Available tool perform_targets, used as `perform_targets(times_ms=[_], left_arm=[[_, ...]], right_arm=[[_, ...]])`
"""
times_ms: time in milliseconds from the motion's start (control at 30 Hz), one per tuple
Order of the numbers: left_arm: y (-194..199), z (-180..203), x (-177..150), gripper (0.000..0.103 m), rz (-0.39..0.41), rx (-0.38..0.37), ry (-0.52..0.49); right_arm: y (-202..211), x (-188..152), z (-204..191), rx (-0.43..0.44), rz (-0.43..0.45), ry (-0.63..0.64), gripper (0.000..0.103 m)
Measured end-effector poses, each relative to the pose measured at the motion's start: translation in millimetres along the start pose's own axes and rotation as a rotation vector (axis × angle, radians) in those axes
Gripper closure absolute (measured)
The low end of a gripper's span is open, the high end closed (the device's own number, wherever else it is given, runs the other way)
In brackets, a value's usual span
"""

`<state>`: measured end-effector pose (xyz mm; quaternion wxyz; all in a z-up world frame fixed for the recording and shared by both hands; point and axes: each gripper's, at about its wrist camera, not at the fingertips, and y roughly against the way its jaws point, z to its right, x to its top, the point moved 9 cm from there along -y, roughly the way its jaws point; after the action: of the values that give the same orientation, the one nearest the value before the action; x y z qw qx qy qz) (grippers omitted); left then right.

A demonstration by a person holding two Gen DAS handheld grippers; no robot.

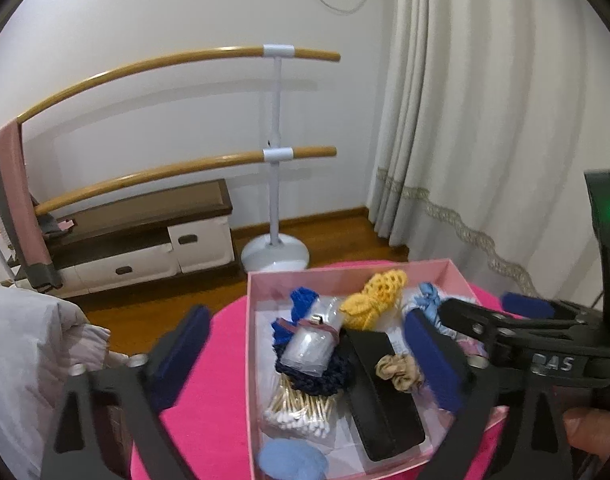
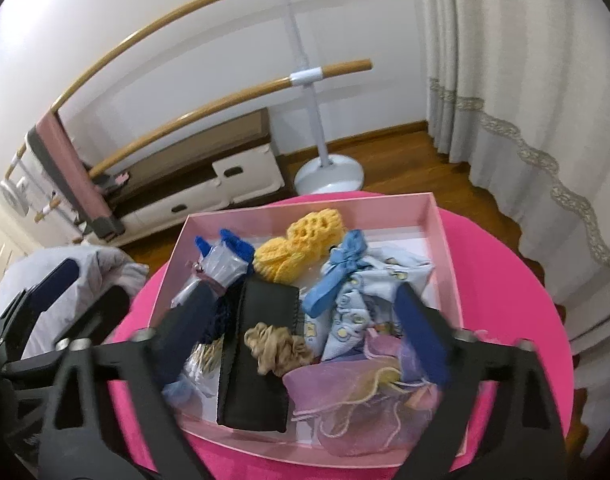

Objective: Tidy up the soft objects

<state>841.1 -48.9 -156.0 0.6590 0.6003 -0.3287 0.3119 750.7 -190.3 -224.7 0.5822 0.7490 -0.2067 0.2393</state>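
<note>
A pink box (image 1: 251, 320) (image 2: 445, 240) on a round pink table (image 1: 221, 380) (image 2: 517, 280) holds soft items: a beige scrunchie (image 1: 399, 372) (image 2: 275, 346) on a black pouch (image 1: 379, 400) (image 2: 261, 360), a yellow crochet piece (image 1: 373, 300) (image 2: 301, 248), a light blue cloth (image 2: 361, 300), a lilac organza bag (image 2: 353, 408), cotton swabs (image 1: 301, 408) and a navy scrunchie (image 1: 325, 376). My left gripper (image 1: 305, 356) is open above the box's left half. My right gripper (image 2: 305, 328) is open above the scrunchie and pouch; it also shows in the left wrist view (image 1: 505, 320).
A ballet barre stand (image 1: 275, 152) (image 2: 317, 100) and a low white cabinet (image 1: 145, 240) (image 2: 209, 176) stand against the wall. A curtain (image 1: 485, 120) (image 2: 525, 100) hangs at the right. White bedding (image 1: 29, 360) (image 2: 101, 268) lies left of the table.
</note>
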Motion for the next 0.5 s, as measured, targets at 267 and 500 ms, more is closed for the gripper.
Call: perform_targets(times_ms=[267, 500], left_arm=[[37, -1, -17, 0.000, 0.064, 0.092, -0.037], [87, 3, -49, 0.000, 0.101, 0.105, -0.048]], right_arm=[[39, -1, 5, -0.039, 0.084, -0.044, 0.000], [101, -23, 1, -0.067, 0.178, -0.040, 0.000]])
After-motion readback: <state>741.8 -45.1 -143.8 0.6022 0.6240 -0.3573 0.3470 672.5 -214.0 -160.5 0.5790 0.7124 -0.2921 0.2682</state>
